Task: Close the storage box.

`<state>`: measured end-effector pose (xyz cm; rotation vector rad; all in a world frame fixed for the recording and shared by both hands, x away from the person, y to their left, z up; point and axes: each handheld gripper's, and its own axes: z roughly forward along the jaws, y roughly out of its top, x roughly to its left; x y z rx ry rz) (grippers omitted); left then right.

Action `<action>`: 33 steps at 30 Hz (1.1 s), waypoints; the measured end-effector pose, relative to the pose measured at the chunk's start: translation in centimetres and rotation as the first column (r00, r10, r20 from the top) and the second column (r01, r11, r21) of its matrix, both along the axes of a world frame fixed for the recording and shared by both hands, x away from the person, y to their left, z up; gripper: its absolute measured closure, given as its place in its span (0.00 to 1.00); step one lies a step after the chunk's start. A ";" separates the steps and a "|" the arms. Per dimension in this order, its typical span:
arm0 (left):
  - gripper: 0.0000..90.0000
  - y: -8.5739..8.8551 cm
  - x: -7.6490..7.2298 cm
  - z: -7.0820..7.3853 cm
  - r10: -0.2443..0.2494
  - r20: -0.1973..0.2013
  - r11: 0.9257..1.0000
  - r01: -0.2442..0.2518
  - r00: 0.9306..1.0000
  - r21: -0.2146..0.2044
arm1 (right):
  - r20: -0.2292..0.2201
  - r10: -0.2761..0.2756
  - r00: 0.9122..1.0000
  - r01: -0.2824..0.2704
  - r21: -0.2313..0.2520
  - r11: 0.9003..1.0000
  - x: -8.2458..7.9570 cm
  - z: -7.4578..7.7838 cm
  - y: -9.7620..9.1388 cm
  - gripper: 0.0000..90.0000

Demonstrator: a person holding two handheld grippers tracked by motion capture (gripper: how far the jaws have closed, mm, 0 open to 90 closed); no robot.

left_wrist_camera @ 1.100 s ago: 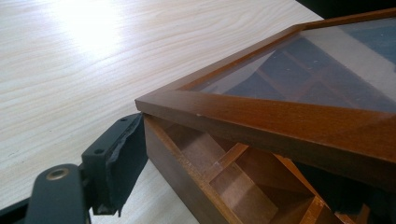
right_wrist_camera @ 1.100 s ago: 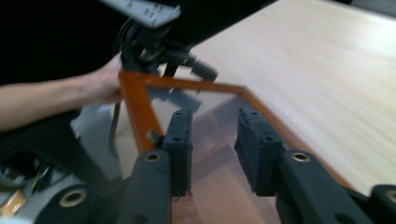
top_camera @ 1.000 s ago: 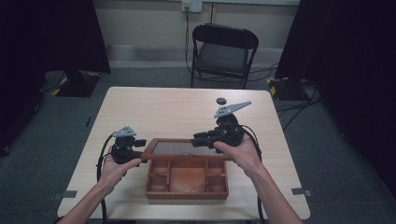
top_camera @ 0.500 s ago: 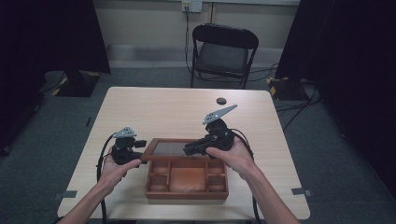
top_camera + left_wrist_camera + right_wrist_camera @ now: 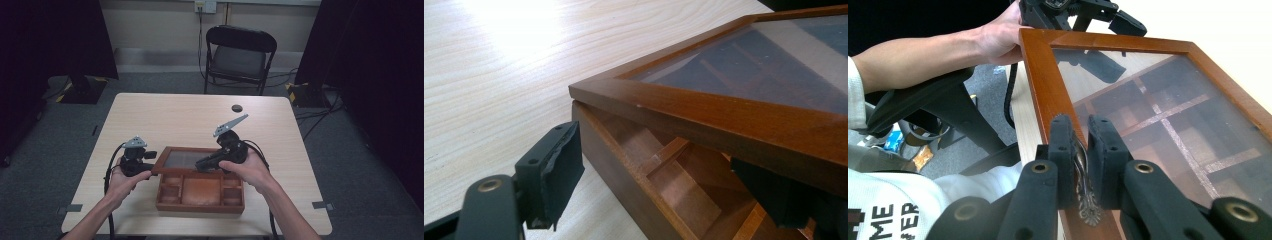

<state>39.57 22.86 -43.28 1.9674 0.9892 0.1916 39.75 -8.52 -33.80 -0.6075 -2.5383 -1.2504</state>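
A brown wooden box (image 5: 200,206) with several compartments lies near the table's front edge. Its glass-paned lid (image 5: 187,159) is tilted up, away from the person. My right gripper (image 5: 201,165) points left at the lid's front rail. In the right gripper view its jaws (image 5: 1080,127) have just been closing and are shut on the small metal clasp (image 5: 1084,192) on that rail. My left gripper (image 5: 151,167) sits at the box's left corner. In the left gripper view its jaws (image 5: 664,180) stand astride the box wall (image 5: 604,150), one pad (image 5: 561,162) outside and clear of it, one under the lid.
A small dark round object (image 5: 236,107) lies on the far part of the light wooden table (image 5: 165,120). A black folding chair (image 5: 240,55) stands beyond the table. The person's forearms reach in from the near edge on both sides of the box.
The right gripper has shifted a little left and down onto the lid's front rail, its grey plate tilting. The left gripper has stayed put.
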 end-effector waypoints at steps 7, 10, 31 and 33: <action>0.22 0.1 0.2 -0.2 -0.002 0.000 1.000 0.002 1.000 0.008 | 0.009 0.003 1.000 -0.004 0.002 1.000 -0.1 -0.1 0.0 0.92; 0.22 0.3 0.4 -0.4 0.010 -0.014 1.000 -0.010 1.000 0.008 | 0.013 0.008 1.000 -0.008 -0.005 1.000 -0.2 -0.1 0.1 0.92; 0.23 3.8 2.0 -0.7 0.108 -0.041 0.994 -0.107 0.993 0.020 | 0.039 0.030 0.999 -0.028 -0.058 0.998 -1.2 -0.7 0.2 0.92; 0.23 4.1 2.1 -0.6 0.120 -0.041 0.993 -0.119 0.992 0.020 | 0.033 0.027 0.999 -0.024 -0.063 0.998 -1.4 -1.0 0.1 0.92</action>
